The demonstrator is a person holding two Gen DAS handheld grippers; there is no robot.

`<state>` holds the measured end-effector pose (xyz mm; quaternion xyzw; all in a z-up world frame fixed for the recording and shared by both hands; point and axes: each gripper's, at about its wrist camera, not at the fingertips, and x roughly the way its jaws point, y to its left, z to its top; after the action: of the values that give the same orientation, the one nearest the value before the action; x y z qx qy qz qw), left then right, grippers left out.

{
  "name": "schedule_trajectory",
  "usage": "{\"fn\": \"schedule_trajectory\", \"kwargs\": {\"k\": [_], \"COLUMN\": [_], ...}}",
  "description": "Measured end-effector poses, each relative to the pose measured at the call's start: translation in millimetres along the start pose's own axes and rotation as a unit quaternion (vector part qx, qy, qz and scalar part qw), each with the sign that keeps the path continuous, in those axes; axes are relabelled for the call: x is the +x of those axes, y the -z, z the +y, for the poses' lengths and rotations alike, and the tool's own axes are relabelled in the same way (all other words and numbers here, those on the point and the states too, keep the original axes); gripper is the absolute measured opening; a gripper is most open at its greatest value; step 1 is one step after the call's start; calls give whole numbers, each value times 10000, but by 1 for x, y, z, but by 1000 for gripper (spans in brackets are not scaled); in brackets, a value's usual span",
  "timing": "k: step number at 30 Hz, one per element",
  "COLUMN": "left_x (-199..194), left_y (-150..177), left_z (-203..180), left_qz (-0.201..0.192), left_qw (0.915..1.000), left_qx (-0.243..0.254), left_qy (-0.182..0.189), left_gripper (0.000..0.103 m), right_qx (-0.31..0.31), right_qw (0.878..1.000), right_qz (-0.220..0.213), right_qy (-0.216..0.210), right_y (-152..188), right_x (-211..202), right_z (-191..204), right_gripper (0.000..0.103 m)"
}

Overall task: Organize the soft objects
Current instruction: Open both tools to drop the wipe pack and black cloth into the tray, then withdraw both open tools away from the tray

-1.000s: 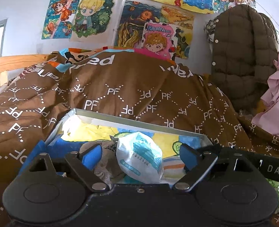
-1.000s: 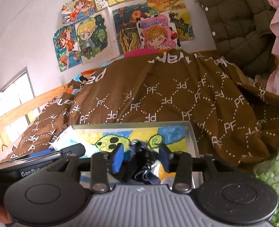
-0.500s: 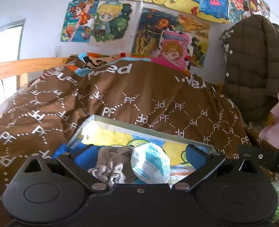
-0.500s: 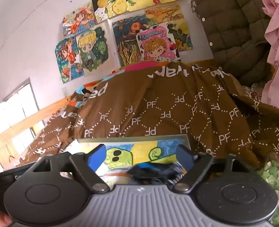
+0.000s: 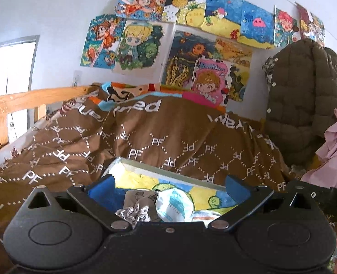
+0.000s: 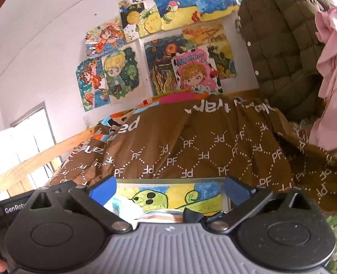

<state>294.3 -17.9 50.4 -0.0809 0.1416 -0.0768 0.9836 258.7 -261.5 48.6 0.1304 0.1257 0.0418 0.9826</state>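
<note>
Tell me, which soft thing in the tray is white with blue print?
The crumpled packet, lying right of the grey patterned cloth; the cloth has no blue.

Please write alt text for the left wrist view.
The open left gripper hangs over a grey crumpled cloth and a white plastic packet, which lie in a shallow tray with a painted bottom on a brown patterned quilt.

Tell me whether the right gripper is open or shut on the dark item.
Open. The right gripper has its blue pads spread wide, and the dark crumpled item lies loose beneath them on the painted tray.
</note>
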Motion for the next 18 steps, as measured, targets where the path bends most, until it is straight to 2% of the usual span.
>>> {"fn": "schedule_trajectory", "kwargs": {"k": [5, 14, 18], "left_x": [-17, -48, -58], "left_y": [-4, -4, 0], "left_z": [-3, -4, -4], "left_qz": [-159, -472, -494], "left_qw": [9997, 9985, 9982], "left_qx": [127, 42, 21], "left_qy": [-96, -263, -337], "left_gripper": [102, 102, 102], "right_qx": [-76, 14, 42], "right_qw": [9999, 9997, 9996], "right_qz": [-101, -247, -282], "right_qy": [23, 28, 50], "right_y": [-5, -11, -13], "right_x": [-13, -29, -34], "right_z": [4, 0, -1], "right_gripper": [103, 103, 103]}}
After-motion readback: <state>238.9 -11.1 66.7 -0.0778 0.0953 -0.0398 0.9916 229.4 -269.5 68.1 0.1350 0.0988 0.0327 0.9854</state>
